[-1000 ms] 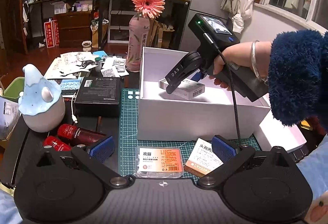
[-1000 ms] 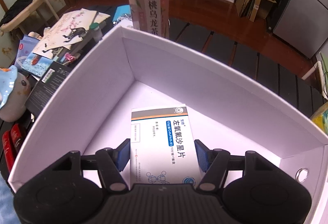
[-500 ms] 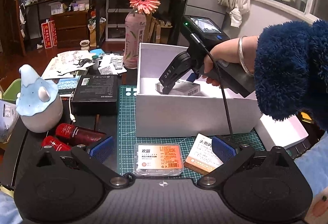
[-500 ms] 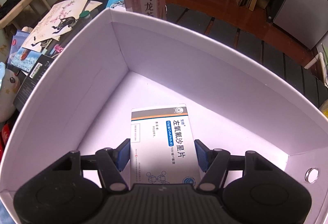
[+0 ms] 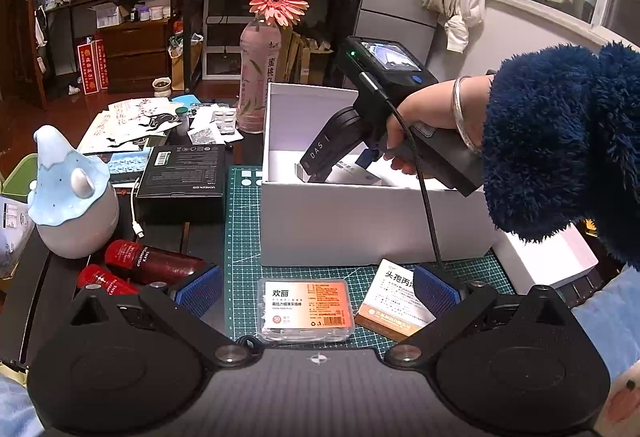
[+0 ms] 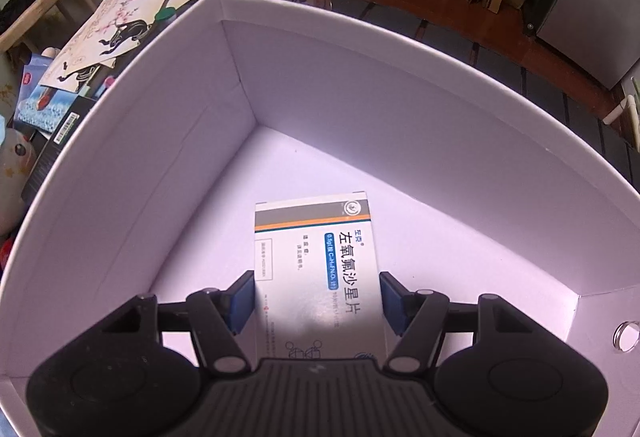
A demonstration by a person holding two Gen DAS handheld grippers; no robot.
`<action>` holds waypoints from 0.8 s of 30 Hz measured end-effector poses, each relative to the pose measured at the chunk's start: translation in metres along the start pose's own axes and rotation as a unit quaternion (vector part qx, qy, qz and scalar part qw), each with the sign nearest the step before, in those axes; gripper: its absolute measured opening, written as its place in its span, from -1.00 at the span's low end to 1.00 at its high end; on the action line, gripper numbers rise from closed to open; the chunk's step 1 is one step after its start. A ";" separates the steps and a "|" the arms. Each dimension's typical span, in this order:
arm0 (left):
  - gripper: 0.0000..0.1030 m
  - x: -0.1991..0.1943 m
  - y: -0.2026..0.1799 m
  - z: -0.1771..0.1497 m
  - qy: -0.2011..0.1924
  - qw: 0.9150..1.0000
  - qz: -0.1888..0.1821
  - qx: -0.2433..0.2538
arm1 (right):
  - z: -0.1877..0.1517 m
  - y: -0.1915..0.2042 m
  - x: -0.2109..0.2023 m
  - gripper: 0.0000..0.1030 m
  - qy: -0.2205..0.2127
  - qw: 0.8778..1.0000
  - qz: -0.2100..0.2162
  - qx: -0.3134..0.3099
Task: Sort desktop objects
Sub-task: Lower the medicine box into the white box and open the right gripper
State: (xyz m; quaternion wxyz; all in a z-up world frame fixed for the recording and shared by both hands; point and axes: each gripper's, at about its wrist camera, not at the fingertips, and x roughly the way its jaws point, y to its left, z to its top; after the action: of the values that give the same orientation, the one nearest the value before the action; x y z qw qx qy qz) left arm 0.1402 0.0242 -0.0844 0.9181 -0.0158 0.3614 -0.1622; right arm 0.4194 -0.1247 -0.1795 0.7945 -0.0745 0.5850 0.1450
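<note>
In the right wrist view my right gripper (image 6: 317, 301) is shut on a white medicine box (image 6: 316, 257) with blue print and a grey and orange band. Both blue pads press on its long sides. It hangs low inside the open white box (image 6: 160, 157), near the floor. In the left wrist view the right gripper (image 5: 332, 177), held by a hand in a fuzzy blue sleeve, reaches down into the white box (image 5: 360, 221), and only a corner of the medicine box (image 5: 354, 173) shows. My left gripper (image 5: 316, 291) stands open above the green mat (image 5: 240, 237).
A clear case with an orange label (image 5: 306, 307) and a white and brown carton (image 5: 396, 297) lie on the mat under the left gripper. Left of them are red tubes (image 5: 148, 263), a blue ceramic figure (image 5: 70, 197) and a black box (image 5: 182, 173). A pink bottle with a flower (image 5: 256, 89) stands behind.
My right gripper has sunk deeper into the white box with the medicine box still in it. The left gripper has stayed where it was, still open.
</note>
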 end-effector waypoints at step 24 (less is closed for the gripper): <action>0.99 -0.001 0.002 0.000 -0.001 1.000 0.003 -0.003 | -0.014 -0.020 -0.050 0.35 -0.058 0.998 -0.001 -0.038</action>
State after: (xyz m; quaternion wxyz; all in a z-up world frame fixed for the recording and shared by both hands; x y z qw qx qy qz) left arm 0.1404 0.0266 -0.0845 0.9189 -0.0178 0.3610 -0.1581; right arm 0.3998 -0.1544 -0.1375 0.8235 -0.0968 0.5323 0.1707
